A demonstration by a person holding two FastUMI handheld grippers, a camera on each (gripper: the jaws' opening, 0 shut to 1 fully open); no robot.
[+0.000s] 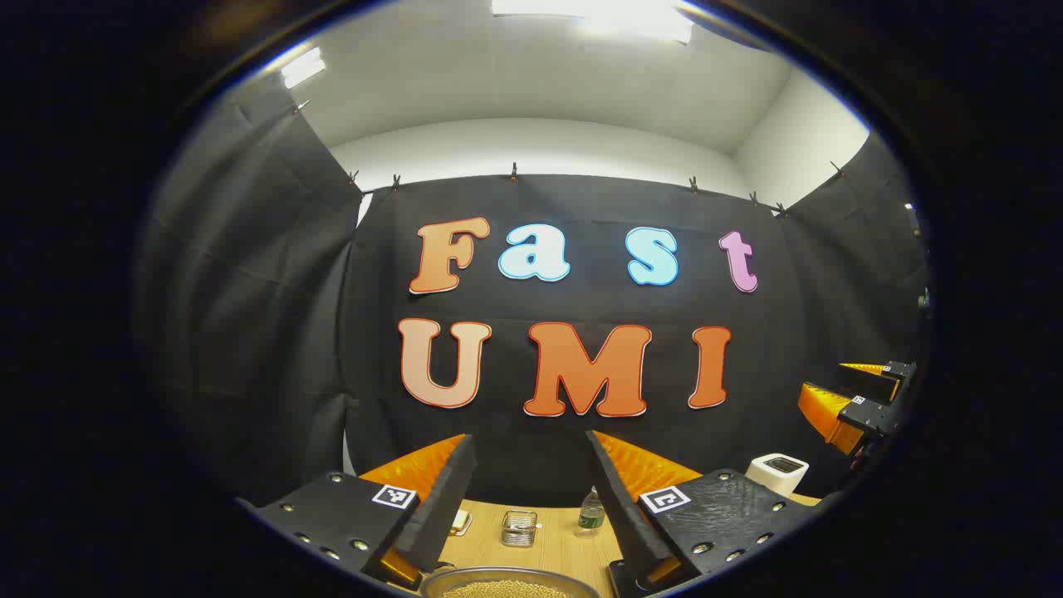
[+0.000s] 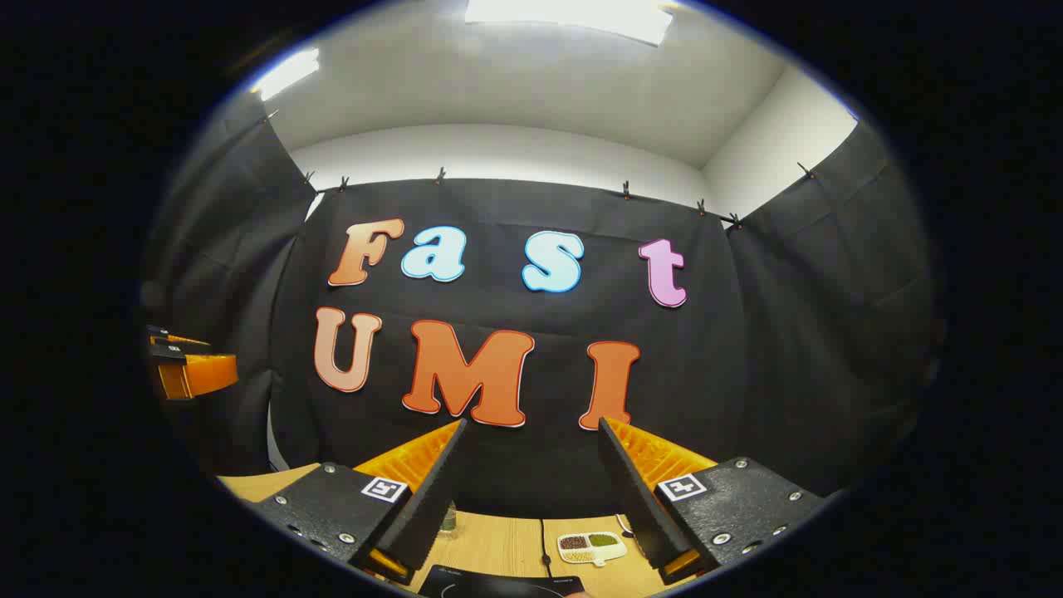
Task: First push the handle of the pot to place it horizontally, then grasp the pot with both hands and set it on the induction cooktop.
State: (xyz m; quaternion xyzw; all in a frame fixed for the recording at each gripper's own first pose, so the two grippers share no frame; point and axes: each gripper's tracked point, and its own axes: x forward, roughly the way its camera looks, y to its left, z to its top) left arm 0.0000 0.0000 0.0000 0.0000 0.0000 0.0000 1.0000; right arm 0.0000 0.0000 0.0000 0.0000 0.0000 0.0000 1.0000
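The pot shows as a round metal rim with a grainy filling at the bottom edge of the left gripper view, just below and between my left gripper's fingers. My left gripper is open, held above the table and pointing at the booth wall. The induction cooktop is a black slab at the bottom of the right gripper view, under my open right gripper. Each gripper also shows off to the side in the other's view, the right gripper and the left gripper. The pot's handle is hidden.
On the wooden table stand a small wire basket, a small bottle and a white box-shaped device. A divided dish of beans and a black cable lie behind the cooktop.
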